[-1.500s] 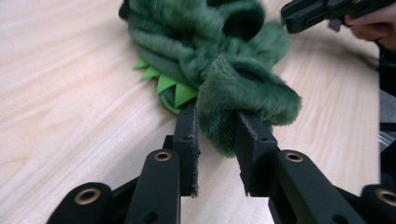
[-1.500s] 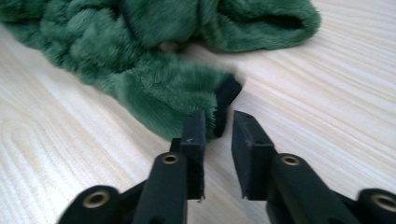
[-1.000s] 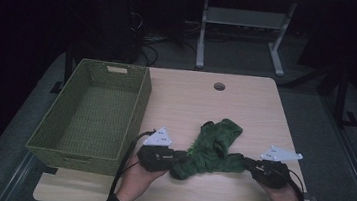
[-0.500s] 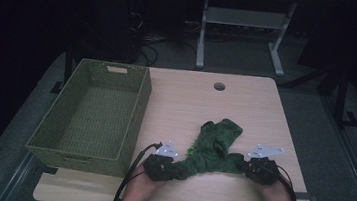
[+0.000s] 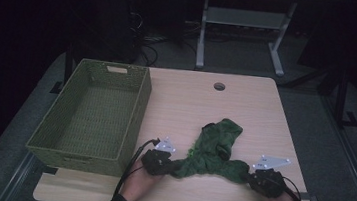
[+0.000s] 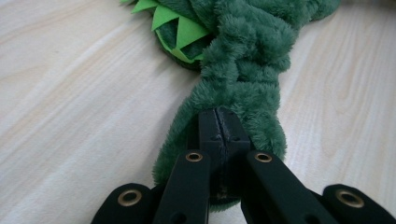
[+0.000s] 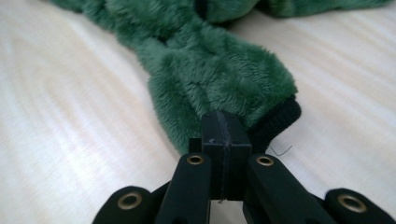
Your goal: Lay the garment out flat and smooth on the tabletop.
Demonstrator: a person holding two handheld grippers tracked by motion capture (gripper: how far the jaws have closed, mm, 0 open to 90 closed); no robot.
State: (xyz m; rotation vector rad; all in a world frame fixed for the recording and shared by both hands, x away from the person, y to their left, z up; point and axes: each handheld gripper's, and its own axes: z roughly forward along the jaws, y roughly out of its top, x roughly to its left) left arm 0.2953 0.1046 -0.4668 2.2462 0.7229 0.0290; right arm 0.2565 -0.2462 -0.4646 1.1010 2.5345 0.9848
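Left gripper (image 6: 219, 135) (apparently clamped) on green fleece garment (image 5: 214, 152)

Basket (image 5: 89, 116) left on table (image 5: 246, 102); garment (image 5: 214, 149) right.

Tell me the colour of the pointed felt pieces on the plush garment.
Bright lime green pointed felt pieces, lighter than the dark green plush garment; clearest in the left gripper view.

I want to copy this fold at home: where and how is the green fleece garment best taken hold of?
Grip the green fleece garment at its two near ends, each gripper coming in low from its own side. They splay apart flat on the table. Here the left gripper and right gripper are shut on them.
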